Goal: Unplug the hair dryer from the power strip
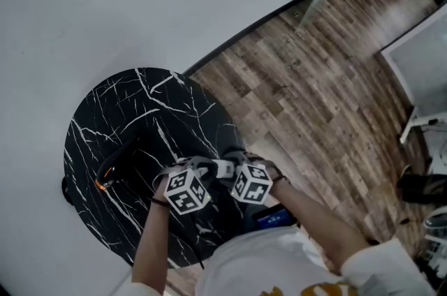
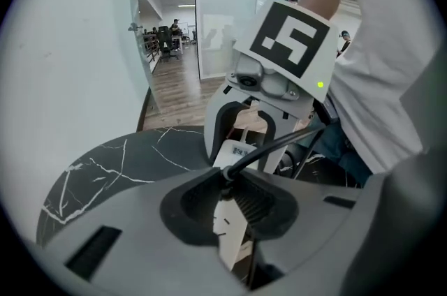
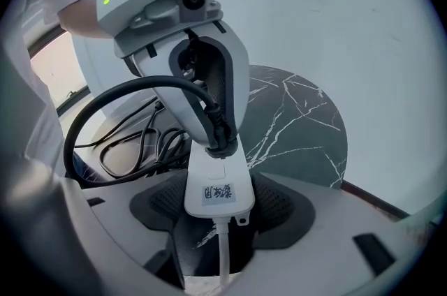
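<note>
Pinching plug with left gripper at twelve o'clock end of strip; clamping strip with right gripper, above table.

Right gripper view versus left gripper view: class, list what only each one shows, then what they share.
Only right gripper view: the label on the power strip, its white cord, coiled black cable on the marble table. Only left gripper view: a glass-walled office. Both: the power strip, the black plug, the marble table.
</note>
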Tool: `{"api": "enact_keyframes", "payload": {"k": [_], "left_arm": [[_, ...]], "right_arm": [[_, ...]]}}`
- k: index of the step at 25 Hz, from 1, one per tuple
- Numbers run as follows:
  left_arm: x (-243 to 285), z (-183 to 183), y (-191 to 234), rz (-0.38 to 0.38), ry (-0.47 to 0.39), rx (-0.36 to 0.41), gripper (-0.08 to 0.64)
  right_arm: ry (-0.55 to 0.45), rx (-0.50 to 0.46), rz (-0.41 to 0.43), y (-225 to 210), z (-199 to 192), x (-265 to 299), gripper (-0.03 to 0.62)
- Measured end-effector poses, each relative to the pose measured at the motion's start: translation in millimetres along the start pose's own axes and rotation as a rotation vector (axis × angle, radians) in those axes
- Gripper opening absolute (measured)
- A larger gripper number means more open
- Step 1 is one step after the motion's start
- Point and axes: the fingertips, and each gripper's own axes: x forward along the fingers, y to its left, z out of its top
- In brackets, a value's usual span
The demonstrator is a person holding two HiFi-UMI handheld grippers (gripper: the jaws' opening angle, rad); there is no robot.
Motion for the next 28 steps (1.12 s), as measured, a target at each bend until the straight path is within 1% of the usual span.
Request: {"api": "enact_keyframes", "payload": {"k": [2, 4, 6, 8, 10, 11, 13, 16, 17, 19, 21, 22, 23, 24, 25, 28], "left_arm": [[0.2, -0.4, 1.4, -0.06, -0.007, -0.044, 0.051], [-0.1, 0.6, 2.3, -0.089, -0.004, -0.056, 0.054], [-0.7, 1.2, 2.0, -0.055, 0.014, -0.012, 0.054], [-1.5, 0.9, 0.8, 0.012, 0.035, 0.044, 0.052], [-2.0, 0.7, -0.1, 0.058, 0.048, 0.062, 0.052], [-1.9, 0.5, 0.0, 0.061, 0.051, 0.057, 0.052], [-0.2, -0.3, 0.8, 0.021, 0.051, 0.032, 0.052], [0.0, -1.1, 2.3, -0.07, 0.032, -0.043, 0.052], [-0.7, -0.7, 2.6, -0.077, 0.028, -0.054, 0.052], [-1.3, 0.8, 2.8, -0.041, 0.035, -0.027, 0.052], [-1.9, 2.0, 2.4, 0.034, 0.049, 0.031, 0.052], [-2.5, 2.3, 2.0, 0.071, 0.05, 0.047, 0.052], [-2.8, 2.3, 1.7, 0.095, 0.047, 0.048, 0.052], [-2.6, 1.7, 1.5, 0.101, 0.043, 0.037, 0.052], [-1.7, 0.5, 1.5, 0.089, 0.041, 0.02, 0.052], [0.3, -1.9, 2.4, -0.008, 0.038, -0.034, 0.052]], "right_arm": [[0.003, -0.003, 0.002, -0.1, 0.2, 0.8, 0.272], [-0.001, 0.003, -0.002, -0.8, -0.1, 1.3, 0.272], [-0.009, 0.019, -0.009, -1.2, 0.7, 1.0, 0.272], [-0.015, 0.026, -0.014, -1.2, 0.8, 1.4, 0.273], [-0.017, 0.022, -0.013, -0.9, 0.9, 1.4, 0.273], [-0.019, 0.02, -0.012, -0.9, 1.5, 1.2, 0.273], [-0.026, 0.019, -0.017, -1.5, 2.5, 0.4, 0.273], [-0.03, 0.021, -0.023, -1.0, 3.5, 1.1, 0.273], [-0.031, 0.024, -0.022, -0.7, 3.6, 1.3, 0.273], [-0.033, 0.034, -0.022, -1.3, 3.1, 1.2, 0.273], [-0.034, 0.047, -0.025, -2.6, 3.2, 1.4, 0.273], [-0.035, 0.05, -0.026, -2.5, 3.4, 1.6, 0.273], [-0.034, 0.051, -0.027, -2.2, 3.4, 1.8, 0.273], [-0.034, 0.048, -0.027, -1.8, 3.2, 1.9, 0.275], [-0.033, 0.044, -0.028, -1.6, 2.9, 2.0, 0.273], [-0.026, 0.04, -0.029, -1.0, 2.5, 3.5, 0.273]]}}
